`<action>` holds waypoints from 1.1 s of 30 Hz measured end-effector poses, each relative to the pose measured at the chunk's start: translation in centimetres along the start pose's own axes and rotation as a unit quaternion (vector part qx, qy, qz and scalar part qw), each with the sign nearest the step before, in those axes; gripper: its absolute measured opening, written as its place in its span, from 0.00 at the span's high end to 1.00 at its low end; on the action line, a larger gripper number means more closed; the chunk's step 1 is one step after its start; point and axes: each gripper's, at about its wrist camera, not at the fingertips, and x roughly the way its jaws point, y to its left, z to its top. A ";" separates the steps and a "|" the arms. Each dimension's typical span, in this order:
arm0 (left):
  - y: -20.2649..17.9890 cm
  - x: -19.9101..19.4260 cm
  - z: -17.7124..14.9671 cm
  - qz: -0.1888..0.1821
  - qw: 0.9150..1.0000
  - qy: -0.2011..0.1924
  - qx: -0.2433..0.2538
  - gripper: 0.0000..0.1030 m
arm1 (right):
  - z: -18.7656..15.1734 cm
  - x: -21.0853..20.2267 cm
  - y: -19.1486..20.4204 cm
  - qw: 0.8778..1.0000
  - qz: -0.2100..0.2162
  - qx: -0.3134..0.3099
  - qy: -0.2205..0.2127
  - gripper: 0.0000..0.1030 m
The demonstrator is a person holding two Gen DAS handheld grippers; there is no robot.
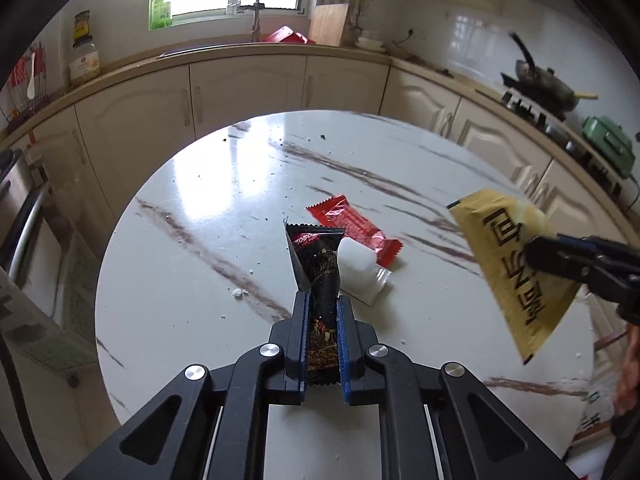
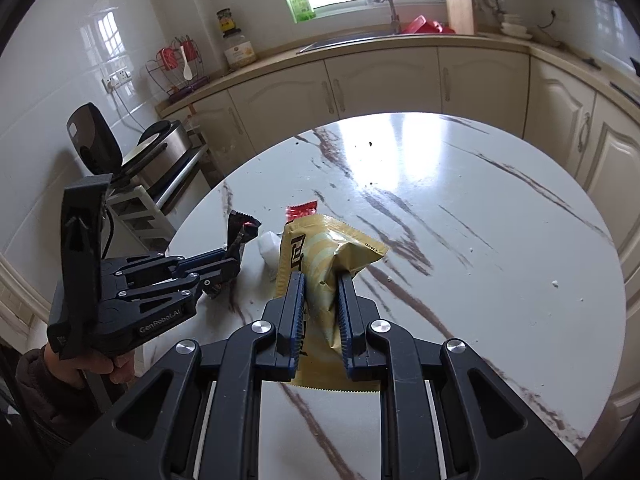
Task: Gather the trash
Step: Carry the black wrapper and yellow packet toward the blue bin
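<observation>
The round white table top (image 1: pixel 200 216) looks like glossy marble-patterned stone with brown veins, mirroring the window. The black foil sachet (image 1: pixel 320 264) and crinkled yellow plastic packet (image 2: pixel 328 256) are shiny; the red wrapper (image 1: pixel 356 228) gleams like film. The matt black plastic left gripper (image 1: pixel 323 312) carries ribbed blue pads (image 1: pixel 343 336) and polished metal rivets (image 1: pixel 269 349).

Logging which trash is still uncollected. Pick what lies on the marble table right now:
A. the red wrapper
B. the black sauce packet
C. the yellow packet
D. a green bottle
A: the red wrapper lies on the table, while the left gripper holds the black sauce packet and the right gripper holds the yellow packet.
</observation>
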 end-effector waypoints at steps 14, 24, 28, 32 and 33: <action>8.6 -11.0 -8.9 0.023 0.997 -0.054 -0.055 0.92 | -0.2 0.5 14.0 0.993 0.070 -0.093 -0.005 0.85; 18.2 -13.8 -19.8 0.085 0.987 -0.002 -0.134 0.92 | -3.9 7.8 27.8 0.975 0.148 -0.160 0.035 0.85; 20.8 -12.3 -22.9 0.087 0.981 0.026 -0.171 0.92 | -6.0 11.8 31.1 0.969 0.142 -0.189 0.066 0.85; 22.8 -9.4 -24.9 0.081 0.974 0.058 -0.202 0.92 | -7.4 15.5 32.7 0.967 0.127 -0.201 0.088 0.85; 23.2 -8.8 -24.9 0.084 0.973 0.063 -0.205 0.92 | -7.6 16.3 33.0 0.967 0.124 -0.202 0.094 0.85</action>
